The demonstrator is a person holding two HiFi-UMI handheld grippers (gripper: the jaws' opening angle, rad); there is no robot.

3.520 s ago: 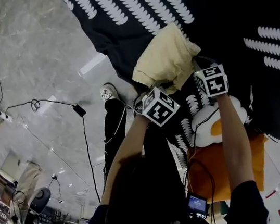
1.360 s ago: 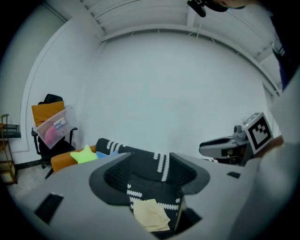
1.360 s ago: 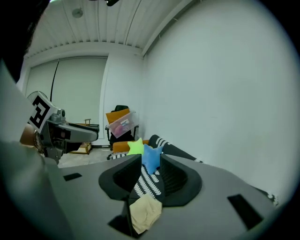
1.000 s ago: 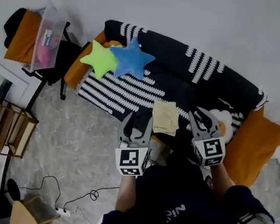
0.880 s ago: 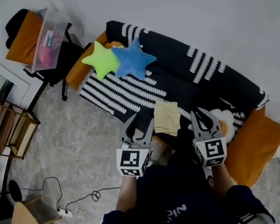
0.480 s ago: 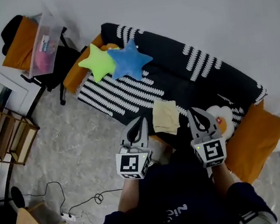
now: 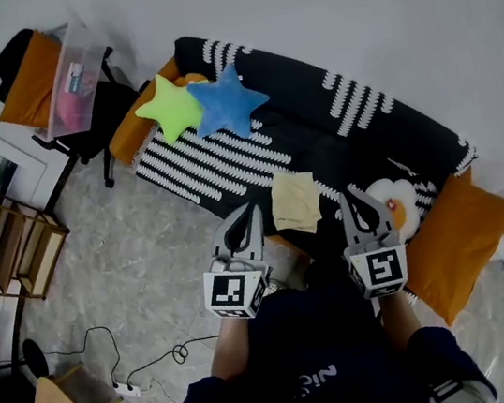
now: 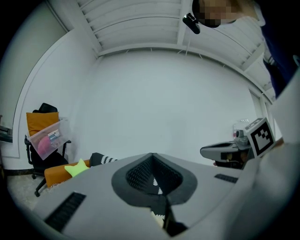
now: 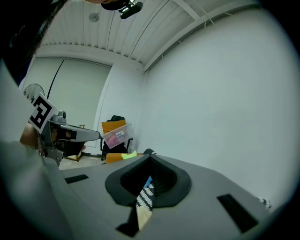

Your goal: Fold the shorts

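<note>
Sofa (image 7: 326,132): black with white stripe pattern, set against a white wall, running diagonally through the head view.
Orange cushion (image 7: 453,240): at the sofa's right end, leaning off it toward the floor.
Chair (image 7: 92,117): just past the sofa's left end. It carries an orange item and a clear box (image 7: 72,68) with something pink inside.
Wooden shelf (image 7: 11,239): well left of the sofa, on the marble floor.
Star cushions: blue (image 7: 229,104) and green (image 7: 171,106), touching each other on the sofa's left half.
Egg cushion (image 7: 395,206): on the sofa seat near its right end.
Shorts (image 7: 295,201): pale yellow, already folded into a compact rectangle. They lie flat at the front edge of the sofa seat, about mid-sofa, with nothing touching them.
Left gripper (image 7: 250,211): in front of the sofa, just left of the shorts and clear of them. Jaws pressed together with nothing between them, confirmed in the left gripper view (image 8: 152,158).
Right gripper (image 7: 353,197): in front of the sofa, right of the shorts, between them and the egg cushion, also clear of the shorts. Jaws together and empty, as the right gripper view shows (image 9: 151,158).
Both grippers point roughly level at the sofa side of the room, with the shorts between them.
Cable (image 7: 149,362): on the floor well in front of the sofa's left end.
</note>
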